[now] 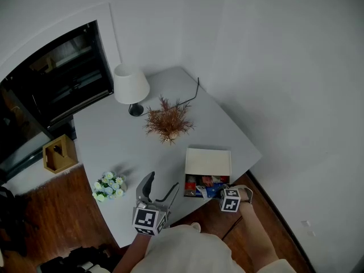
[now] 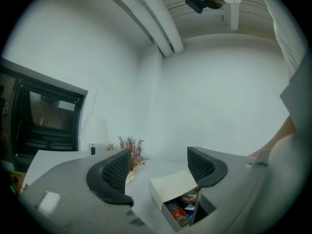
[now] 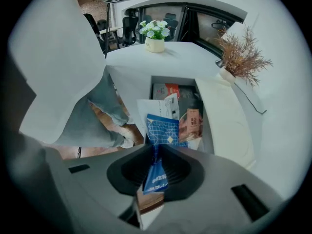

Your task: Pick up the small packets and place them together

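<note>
While the right tongs (image 3: 155, 152) are pointed steeply down over the open near end of the white box (image 1: 208, 161), their jaws are seen clamped on a blue packet (image 3: 165, 130). The packet is pinched by one end, and its grid-printed body fans out beyond the pads. Directly below it, more small packets (image 1: 206, 182) are seen lying loose in the box, among them a white one (image 3: 156, 108), a pinkish-brown one (image 3: 191, 123) and a red one (image 3: 170, 89). Whether the blue packet touches those beneath it cannot be told.

The box is set at the near right of the pale worktop (image 1: 125, 141), with its far part covered by a white top. The left tongs (image 2: 158, 162) are held level above the worktop's near edge, to the left of the box. Their jaws are spread wide and nothing is caught between them.

Farther back, a dried plant (image 1: 168, 121) is placed near the middle and a white lamp (image 1: 131, 85) toward the far left. A pot of pale flowers (image 1: 109, 186) is found at the near left.
</note>
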### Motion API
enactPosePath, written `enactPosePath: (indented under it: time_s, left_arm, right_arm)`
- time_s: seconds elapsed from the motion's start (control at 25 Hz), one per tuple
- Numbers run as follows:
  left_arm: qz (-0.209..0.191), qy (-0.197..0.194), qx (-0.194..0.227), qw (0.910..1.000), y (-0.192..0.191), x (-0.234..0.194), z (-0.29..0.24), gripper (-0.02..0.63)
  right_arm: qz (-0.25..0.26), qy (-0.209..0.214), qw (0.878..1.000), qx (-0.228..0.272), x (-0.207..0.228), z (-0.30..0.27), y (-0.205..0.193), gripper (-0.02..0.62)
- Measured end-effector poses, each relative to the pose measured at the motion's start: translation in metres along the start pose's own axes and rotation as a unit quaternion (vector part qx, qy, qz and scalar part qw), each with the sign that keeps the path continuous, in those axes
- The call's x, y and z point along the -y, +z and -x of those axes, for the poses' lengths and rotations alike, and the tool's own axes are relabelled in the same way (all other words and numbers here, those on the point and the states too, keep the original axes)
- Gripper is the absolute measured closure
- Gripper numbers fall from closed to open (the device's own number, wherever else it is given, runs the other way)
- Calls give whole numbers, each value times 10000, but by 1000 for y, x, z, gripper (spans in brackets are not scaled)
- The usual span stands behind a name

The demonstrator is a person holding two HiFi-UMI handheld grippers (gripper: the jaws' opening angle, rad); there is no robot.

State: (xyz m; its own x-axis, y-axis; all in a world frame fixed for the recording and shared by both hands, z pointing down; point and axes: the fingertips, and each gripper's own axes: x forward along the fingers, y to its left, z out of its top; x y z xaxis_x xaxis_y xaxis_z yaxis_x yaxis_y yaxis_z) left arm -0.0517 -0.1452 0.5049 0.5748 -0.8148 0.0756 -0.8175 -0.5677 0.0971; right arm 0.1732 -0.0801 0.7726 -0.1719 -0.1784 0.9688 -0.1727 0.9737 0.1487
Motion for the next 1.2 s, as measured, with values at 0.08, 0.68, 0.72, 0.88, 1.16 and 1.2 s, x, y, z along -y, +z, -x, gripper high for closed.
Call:
enactPosePath:
  time_s: [0.08,0.68,0.72,0.88,1.16,1.2]
  left_arm:
    - [-18,3,3,10000,1,0,1,250]
    - [-39,49,-22,10000,-1,-2,3,249]
    - [-43,50,-22,10000,-1,-2,3,250]
    - [-43,96,-31,9999,-1,-3,4,250]
    - [14,154,-44,9999,-4,-7,6,250]
    - [26,155,-40,9999,-3,-7,5,250]
  right_arm:
    - [-9,75,9999,-85,0,-1,0,518]
    - [-876,382,9940,528,13,12,-10,518]
    - [-839,411,9943,509,12,11,-10,518]
    - [-871,549,9935,488,11,16,-11,518]
    - [-1175,353,9896,745,27,39,-6,554]
    - [-1221,324,9888,797,28,43,-4,555]
